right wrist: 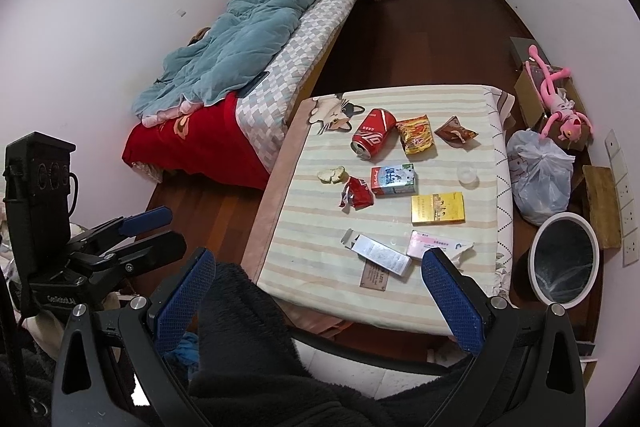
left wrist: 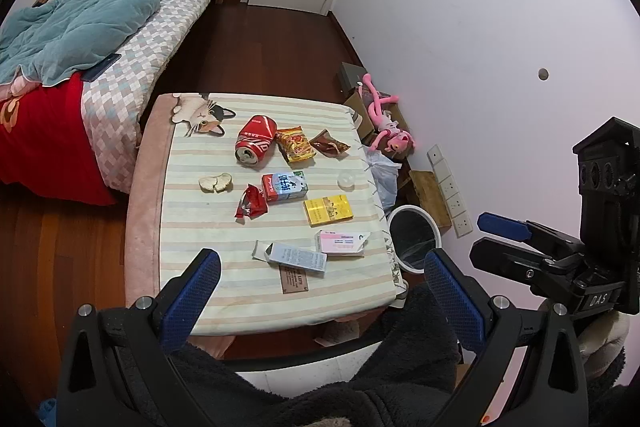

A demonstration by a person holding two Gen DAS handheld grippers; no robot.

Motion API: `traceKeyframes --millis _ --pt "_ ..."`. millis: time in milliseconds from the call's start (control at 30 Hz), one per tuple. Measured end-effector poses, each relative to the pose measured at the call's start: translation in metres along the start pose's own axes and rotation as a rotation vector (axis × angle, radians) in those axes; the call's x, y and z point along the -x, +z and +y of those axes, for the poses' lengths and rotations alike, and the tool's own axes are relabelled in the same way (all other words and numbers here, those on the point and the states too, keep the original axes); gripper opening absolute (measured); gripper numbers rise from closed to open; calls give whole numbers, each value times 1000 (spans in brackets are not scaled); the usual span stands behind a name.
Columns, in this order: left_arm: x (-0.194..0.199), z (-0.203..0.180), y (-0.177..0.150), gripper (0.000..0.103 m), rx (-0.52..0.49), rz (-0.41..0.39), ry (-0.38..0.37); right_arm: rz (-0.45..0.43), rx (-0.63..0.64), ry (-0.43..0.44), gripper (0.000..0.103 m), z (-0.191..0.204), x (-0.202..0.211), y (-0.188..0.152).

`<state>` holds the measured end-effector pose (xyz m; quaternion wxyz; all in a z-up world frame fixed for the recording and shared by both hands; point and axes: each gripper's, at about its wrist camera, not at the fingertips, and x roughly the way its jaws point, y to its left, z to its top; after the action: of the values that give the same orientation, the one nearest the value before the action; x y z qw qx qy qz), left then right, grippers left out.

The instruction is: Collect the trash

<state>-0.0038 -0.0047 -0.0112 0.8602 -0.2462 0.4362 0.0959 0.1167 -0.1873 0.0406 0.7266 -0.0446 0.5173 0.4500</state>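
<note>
Left gripper (left wrist: 320,291): your jaws are spread wide with nothing between them, held back over your lap, short of the table's (left wrist: 224,303) near edge. That leaves you free to choose a first target.
Orange peel (left wrist: 216,183): leftmost scrap on the striped cloth, lying flat and apart from the rest.
Red wrapper (left wrist: 251,205): crumpled, touching the left end of the milk carton (left wrist: 285,187); you will probably nudge the carton if you pinch here.
Cola can (left wrist: 256,140): on its side, mouth toward you, beside the yellow snack packet (left wrist: 295,144) and brown sachet (left wrist: 329,145).
Near boxes: silver box (left wrist: 296,257) and pink box (left wrist: 341,242) lie closest to you, with the yellow pack (left wrist: 328,210) behind them.
Bin (right wrist: 565,259): on the floor off the table's right edge, mouth up, lined dark. It seems placed so your right side has the short drop.
Right gripper (right wrist: 320,291): released too, empty, nearest the pink box.
</note>
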Motion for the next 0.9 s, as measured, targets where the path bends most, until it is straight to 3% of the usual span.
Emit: traceKeyframes --millis 900 --pt "6 10 -3 103 3 0 -3 7 23 2 103 8 -1 5"
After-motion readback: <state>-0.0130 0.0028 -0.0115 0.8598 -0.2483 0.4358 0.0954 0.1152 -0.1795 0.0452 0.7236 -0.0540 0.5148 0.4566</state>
